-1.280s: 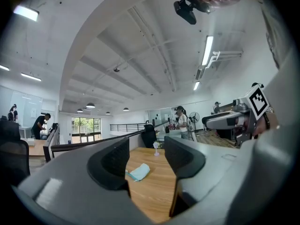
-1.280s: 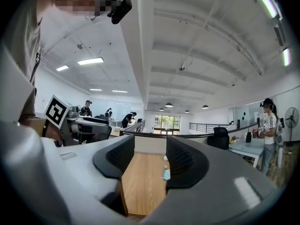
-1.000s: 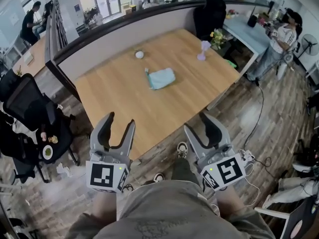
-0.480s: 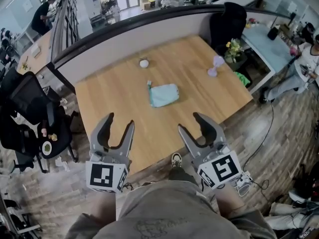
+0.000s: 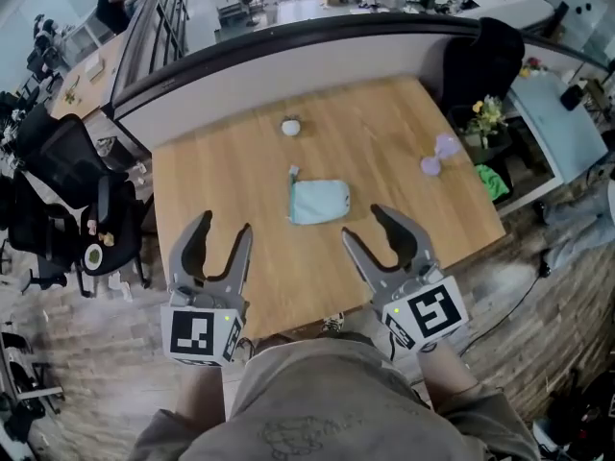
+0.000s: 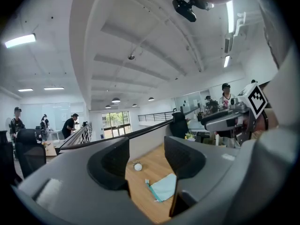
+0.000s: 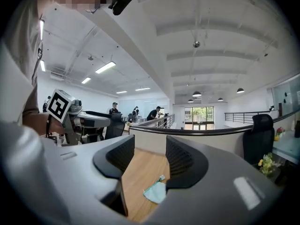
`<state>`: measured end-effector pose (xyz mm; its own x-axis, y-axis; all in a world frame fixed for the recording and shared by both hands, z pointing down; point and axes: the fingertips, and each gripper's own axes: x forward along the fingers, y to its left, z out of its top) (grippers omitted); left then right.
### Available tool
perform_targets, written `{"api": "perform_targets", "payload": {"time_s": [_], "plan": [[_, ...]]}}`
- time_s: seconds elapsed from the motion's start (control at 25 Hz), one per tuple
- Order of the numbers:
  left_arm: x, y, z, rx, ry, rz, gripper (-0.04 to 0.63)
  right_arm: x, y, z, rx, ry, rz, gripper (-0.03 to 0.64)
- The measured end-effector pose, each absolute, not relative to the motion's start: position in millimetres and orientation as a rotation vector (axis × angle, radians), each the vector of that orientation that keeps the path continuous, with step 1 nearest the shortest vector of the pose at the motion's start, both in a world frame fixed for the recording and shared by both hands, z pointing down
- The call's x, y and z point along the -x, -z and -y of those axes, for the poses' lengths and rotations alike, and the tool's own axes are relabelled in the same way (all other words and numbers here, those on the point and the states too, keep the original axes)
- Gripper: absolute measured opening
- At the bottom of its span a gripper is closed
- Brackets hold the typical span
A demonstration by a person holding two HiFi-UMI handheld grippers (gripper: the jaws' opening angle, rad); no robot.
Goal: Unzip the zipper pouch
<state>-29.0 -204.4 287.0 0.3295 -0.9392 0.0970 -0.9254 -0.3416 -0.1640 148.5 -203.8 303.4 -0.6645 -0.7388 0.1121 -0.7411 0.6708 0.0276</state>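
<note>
On the middle of the wooden table [image 5: 221, 171] lies the pale blue zipper pouch [image 5: 320, 202], flat and well apart from both tools. The left gripper [image 5: 223, 225] and right gripper [image 5: 366, 223] hang over the near edge, jaws spread, holding nothing. The trouble I'd expect is that the pouch looks light and loose. A tug on the teal tab [image 5: 293, 175] at its left end may drag the whole thing unless the other gripper pins the fabric. A small white ball [image 5: 290, 127] and a purple object [image 5: 438, 155] sit further off. Nothing stands between grippers and pouch.
</note>
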Motion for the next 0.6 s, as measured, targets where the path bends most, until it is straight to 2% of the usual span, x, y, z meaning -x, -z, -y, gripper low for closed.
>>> {"api": "perform_targets", "payload": {"time_s": [0.6], "plan": [[38, -314, 216, 2.443, 0.366, -1.893, 0.229, -137, -336, 241, -1.057, -0.111, 2.790, 0.196]]}}
